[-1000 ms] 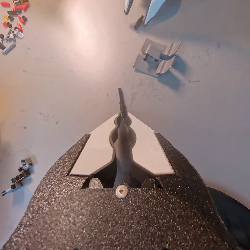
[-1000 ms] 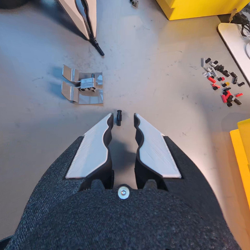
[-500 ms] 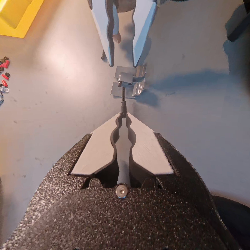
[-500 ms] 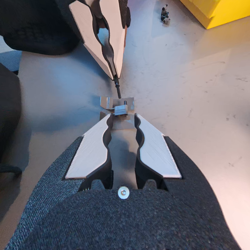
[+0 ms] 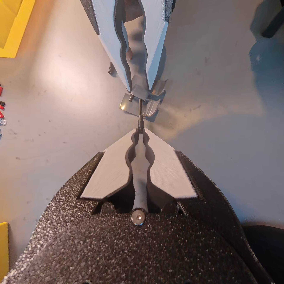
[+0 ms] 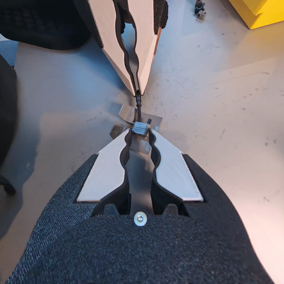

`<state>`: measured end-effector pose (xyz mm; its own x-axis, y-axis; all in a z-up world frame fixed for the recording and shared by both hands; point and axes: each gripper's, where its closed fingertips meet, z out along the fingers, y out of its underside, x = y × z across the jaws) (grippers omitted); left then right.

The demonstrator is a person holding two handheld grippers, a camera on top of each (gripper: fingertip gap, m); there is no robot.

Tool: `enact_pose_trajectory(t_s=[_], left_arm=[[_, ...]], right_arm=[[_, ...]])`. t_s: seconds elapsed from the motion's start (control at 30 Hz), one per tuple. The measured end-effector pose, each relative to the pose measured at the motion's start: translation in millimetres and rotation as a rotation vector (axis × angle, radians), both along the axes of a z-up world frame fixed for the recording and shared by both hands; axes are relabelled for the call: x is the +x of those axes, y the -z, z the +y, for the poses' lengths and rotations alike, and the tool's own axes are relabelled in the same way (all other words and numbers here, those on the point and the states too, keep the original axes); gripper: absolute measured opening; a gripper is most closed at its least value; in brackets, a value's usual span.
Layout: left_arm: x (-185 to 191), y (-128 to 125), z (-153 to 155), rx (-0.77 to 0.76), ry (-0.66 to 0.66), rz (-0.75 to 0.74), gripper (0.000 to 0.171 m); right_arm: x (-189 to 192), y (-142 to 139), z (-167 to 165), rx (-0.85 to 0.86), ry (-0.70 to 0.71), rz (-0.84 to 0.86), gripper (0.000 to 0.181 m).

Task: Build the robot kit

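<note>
the left gripper (image 5: 140, 130) is clamped on a thin black pin (image 5: 140, 114), whose far tip touches the grey block (image 6: 140, 128) atop a silver winged part (image 5: 140, 101) on the tabletop (image 5: 61, 107). the right gripper (image 6: 139, 131) straddles that block, its fingers parted, a tip at each side; whether they press it is unclear. a short black peg (image 6: 149, 121) sticks up from the block. left of the winged part in the left wrist view lie small red and black pieces (image 5: 1, 104) and a yellow bin (image 5: 10, 27).
</note>
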<state>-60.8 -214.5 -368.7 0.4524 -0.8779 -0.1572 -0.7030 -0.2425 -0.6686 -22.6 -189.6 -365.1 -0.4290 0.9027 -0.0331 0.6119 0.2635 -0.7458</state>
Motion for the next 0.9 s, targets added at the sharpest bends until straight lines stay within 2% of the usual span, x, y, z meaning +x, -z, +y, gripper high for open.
enact_pose_trajectory(t_s=[0.6, 0.9], left_arm=[[4, 1, -3, 0.000, 0.126, 0.040, 0.003], [18, -4, -5, -0.023, 0.135, -0.076, 0.003]], right_arm=[[3, 0, -12, 0.013, -0.146, 0.012, 0.022], [2, -2, -19, -0.016, -0.180, 0.014, 0.021]])
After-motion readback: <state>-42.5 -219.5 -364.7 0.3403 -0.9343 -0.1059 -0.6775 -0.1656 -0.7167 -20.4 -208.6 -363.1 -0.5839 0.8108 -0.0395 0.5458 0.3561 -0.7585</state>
